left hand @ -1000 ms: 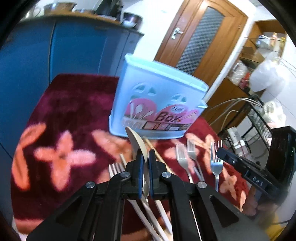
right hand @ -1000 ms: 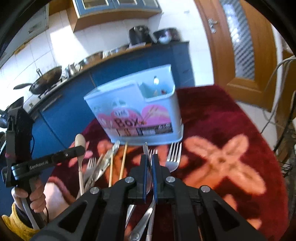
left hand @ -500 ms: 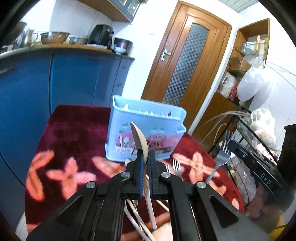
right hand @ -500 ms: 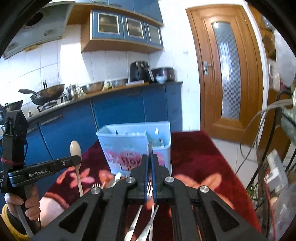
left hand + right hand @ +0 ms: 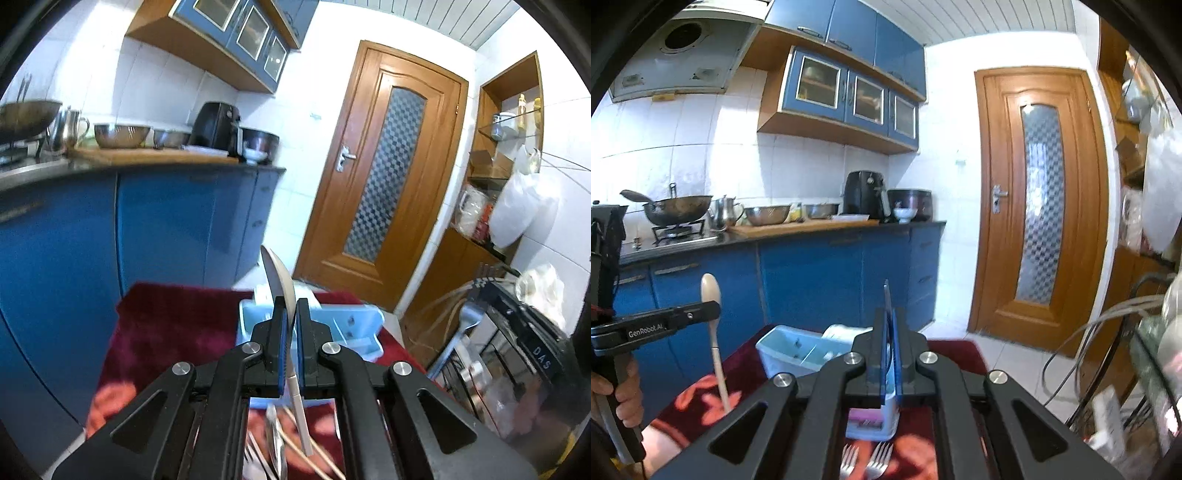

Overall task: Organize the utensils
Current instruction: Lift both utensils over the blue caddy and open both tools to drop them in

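My left gripper [image 5: 290,314] is shut on a cream spoon [image 5: 282,280], bowl up, held high above the light blue cutlery box [image 5: 354,328]. The spoon also shows in the right wrist view [image 5: 711,291], clamped in the left gripper [image 5: 701,312]. My right gripper [image 5: 889,321] is shut on a steel fork [image 5: 886,295], seen edge-on, above the box [image 5: 790,350]. The fork also shows in the left wrist view [image 5: 467,321]. More forks [image 5: 864,461] and chopsticks [image 5: 306,454] lie on the red floral cloth [image 5: 166,325].
Blue kitchen cabinets [image 5: 812,284] with pots and an air fryer [image 5: 864,199] stand behind the table. A wooden door [image 5: 1038,206] is at the right. A wire rack [image 5: 517,354] with bags stands beside the table on the right.
Both grippers have risen well above the table with the spoon and the fork. The box now sits lower in both views, seen from above.
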Tool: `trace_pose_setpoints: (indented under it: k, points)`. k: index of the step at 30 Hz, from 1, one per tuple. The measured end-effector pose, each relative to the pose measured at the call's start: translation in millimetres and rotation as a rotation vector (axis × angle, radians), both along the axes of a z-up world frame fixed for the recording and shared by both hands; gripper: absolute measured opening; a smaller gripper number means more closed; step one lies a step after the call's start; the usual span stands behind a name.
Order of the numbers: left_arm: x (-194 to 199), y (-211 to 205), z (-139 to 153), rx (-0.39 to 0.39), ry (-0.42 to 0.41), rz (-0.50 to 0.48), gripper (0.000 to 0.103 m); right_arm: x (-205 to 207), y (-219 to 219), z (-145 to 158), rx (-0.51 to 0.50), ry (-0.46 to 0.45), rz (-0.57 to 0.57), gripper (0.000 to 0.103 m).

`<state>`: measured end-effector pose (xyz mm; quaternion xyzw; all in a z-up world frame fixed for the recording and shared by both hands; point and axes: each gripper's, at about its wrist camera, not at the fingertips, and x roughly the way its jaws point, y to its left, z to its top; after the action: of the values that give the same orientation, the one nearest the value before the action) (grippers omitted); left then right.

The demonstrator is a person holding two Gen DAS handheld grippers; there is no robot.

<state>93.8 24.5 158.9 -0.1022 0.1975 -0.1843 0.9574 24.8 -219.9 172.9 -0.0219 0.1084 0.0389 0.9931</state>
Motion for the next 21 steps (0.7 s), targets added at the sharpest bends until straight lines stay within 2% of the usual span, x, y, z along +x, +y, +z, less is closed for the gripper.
trace_pose_setpoints:
  k: [5, 11, 16, 21]
  points:
    - [32, -2, 22, 0.013, -0.037, 0.054, 0.002, 25, -8, 20, -0.027, -0.055, -0.061, 0.004]
    - [65, -4, 33, 0.021, -0.067, 0.082, 0.002, 58, -12, 33, -0.065, -0.094, -0.108, 0.004]
    - [89, -18, 31, 0.055, -0.09, 0.104, 0.002, 86, -5, 23, -0.117, -0.078, -0.117, 0.004]
    - [107, -34, 14, 0.116, -0.102, 0.121, 0.002, 106, 7, -4, -0.151, -0.022, -0.089, 0.004]
